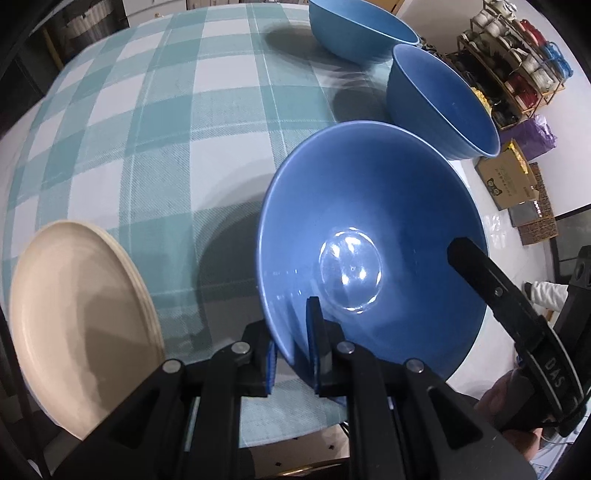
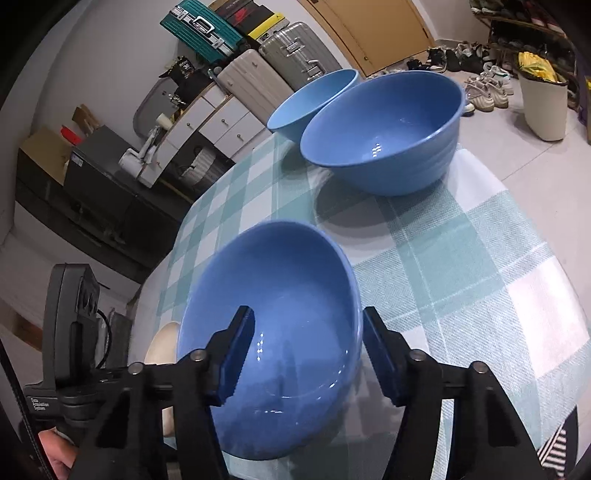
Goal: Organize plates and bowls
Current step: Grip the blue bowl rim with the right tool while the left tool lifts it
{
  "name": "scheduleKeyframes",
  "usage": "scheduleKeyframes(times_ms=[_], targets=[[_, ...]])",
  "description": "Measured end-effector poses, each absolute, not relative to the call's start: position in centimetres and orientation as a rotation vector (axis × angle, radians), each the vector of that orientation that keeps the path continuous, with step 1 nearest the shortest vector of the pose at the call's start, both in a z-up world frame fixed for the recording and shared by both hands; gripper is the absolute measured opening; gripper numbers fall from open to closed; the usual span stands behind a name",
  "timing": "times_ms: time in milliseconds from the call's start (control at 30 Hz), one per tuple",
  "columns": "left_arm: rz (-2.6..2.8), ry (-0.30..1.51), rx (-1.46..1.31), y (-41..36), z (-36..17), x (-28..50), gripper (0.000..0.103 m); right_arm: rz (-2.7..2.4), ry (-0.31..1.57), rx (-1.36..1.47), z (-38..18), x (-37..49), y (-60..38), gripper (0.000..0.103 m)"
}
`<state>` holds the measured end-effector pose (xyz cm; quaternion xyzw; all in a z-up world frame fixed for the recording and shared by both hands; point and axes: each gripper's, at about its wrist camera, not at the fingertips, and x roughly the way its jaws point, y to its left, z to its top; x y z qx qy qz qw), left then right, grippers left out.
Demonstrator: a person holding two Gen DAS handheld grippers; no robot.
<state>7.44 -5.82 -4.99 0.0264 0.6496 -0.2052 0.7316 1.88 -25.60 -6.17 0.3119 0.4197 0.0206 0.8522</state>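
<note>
Glossy blue bowl (image 1: 369, 236), tilted

We see three bowls, all blue: the nearest bowl (image 1: 369, 236) a glossy mid blue, the middle bowl (image 1: 443, 107) the same, the far bowl (image 1: 360, 27) slightly lighter. The stack of plates (image 1: 81, 317) is cream. The tablecloth (image 1: 166, 129) on the surface is a teal-and-white check. Each black tool, left tool (image 1: 291, 354) and right tool (image 2: 308, 354), has blue pads

Suitcases (image 2: 255, 59) stacked by wall, shoes (image 2: 484, 88) (many pairs) beside bin (image 2: 545, 107)
</note>
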Motion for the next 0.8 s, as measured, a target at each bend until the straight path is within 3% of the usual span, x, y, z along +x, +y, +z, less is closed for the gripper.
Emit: scheduleKeyframes(times_ms=[233, 800], targets=[[-0.455, 1.408, 0.047, -6.2, -5.1, 5.9, 0.012, -0.005, 0.874, 0.629, -6.2, 0.2, -26.5, 0.041], [-0.437, 1.396, 0.126, -9.3, -5.7, 4.1, 0.018, -0.011, 0.841, 0.656, -6.1, -2.9, -28.4, 0.041]])
